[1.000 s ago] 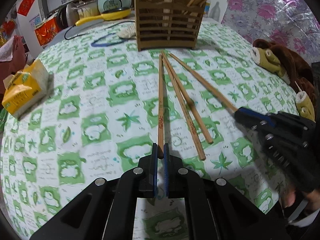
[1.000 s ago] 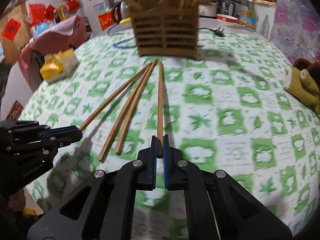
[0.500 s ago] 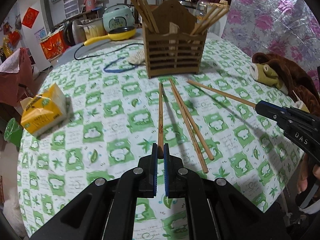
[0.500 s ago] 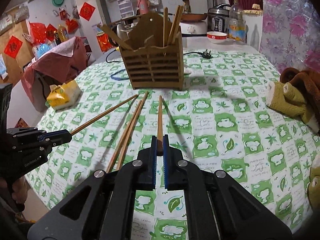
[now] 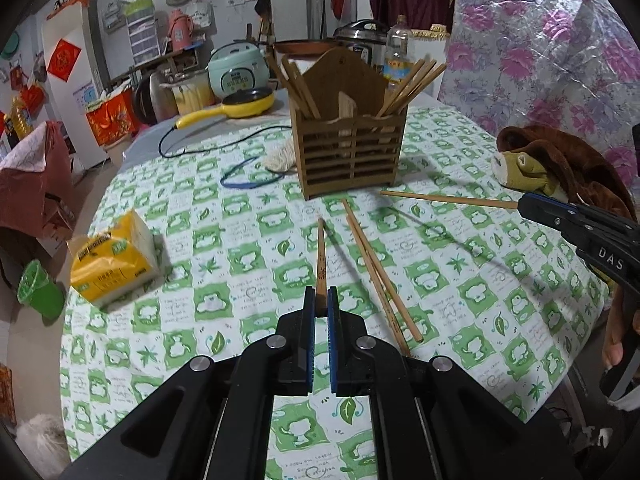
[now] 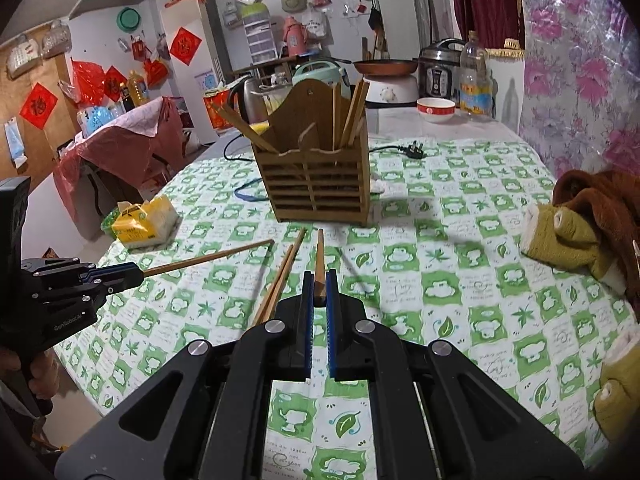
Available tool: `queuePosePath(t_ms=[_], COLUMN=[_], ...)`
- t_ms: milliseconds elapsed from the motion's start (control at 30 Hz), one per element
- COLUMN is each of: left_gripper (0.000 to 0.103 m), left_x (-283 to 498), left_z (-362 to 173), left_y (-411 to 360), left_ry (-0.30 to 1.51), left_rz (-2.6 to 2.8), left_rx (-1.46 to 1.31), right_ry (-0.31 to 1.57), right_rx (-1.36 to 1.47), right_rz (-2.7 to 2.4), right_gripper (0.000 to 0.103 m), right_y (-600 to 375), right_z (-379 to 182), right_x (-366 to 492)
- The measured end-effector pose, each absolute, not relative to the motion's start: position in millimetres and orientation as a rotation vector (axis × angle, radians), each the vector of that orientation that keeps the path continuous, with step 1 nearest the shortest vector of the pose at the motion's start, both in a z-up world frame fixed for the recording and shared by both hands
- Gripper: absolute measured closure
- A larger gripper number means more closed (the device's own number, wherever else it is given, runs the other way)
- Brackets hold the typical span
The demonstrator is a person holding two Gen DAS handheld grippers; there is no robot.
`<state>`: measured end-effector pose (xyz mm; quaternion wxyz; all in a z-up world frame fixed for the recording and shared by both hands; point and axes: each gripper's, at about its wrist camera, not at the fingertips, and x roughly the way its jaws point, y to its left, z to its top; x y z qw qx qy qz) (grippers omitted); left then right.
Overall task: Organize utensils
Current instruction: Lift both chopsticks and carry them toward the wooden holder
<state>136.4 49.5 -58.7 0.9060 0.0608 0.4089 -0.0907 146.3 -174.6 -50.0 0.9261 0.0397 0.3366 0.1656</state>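
My left gripper [image 5: 320, 300] is shut on one wooden chopstick [image 5: 321, 256], held above the table and pointing at the wooden slatted holder [image 5: 348, 152]. My right gripper [image 6: 319, 284] is shut on another chopstick [image 6: 319, 256], also lifted and aimed at the holder [image 6: 316, 184]. Two loose chopsticks [image 5: 376, 272] lie on the green checked tablecloth between the grippers; they also show in the right wrist view [image 6: 280, 276]. The holder has several chopsticks standing in it. Each gripper appears in the other's view: the right gripper [image 5: 524, 204] and the left gripper [image 6: 138, 274].
A yellow tissue pack [image 5: 112, 260] lies at the left. A brown plush toy [image 5: 552, 164] lies at the right edge. A blue band [image 5: 250, 178], a cord, a yellow pan [image 5: 240, 106] and cookers sit behind the holder. The table's edge is near me.
Both grippers have risen and pulled back from the table, each lifting its chopstick off the cloth. The holder now looks farther away. Two chopsticks stayed on the table.
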Motion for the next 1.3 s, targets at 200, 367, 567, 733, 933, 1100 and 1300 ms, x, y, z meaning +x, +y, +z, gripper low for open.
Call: queuePosePath(t_ms=[200,367,567,733,933,1100,1300], left_gripper=[0.097,0.097,0.097,0.097,0.097,0.097,0.097], left_x=[136.0,136.4,136.8,138.0,143.0,150.5,157.6], left_z=[-43.6,-37.8,-30.5,-17.6,-5.8,6.6,17.8], left_y=[48.8,51.1,54.4,57.7,56.6,54.5,54.0], left_ry=[0.813,0.800,0.787,0.769,0.757,0.744,0.729], left_rz=[-0.191,-0.185,-0.190,-0.201,-0.205,-0.217,-0.225], left_rx=[0.140,0.142,0.131,0.120,0.129,0.133,0.132], right_ry=[0.664,0.653,0.638,0.625,0.614,0.600,0.586], right_rx=[0.069,0.065,0.059,0.058,0.054,0.041,0.036], right_rz=[0.351,0.358,0.363,0.367,0.387,0.398,0.404], right_gripper=[0.096,0.096,0.096,0.096,0.096,0.096,0.096], right_y=[-174.1,-173.6,-174.3,-175.1,-172.6,-170.2,-172.6], right_z=[-38.1,-33.2,-27.2,-21.4,-12.4,-2.2,9.5], right_x=[146.3,145.6,143.7,143.6,146.0,149.0,150.7])
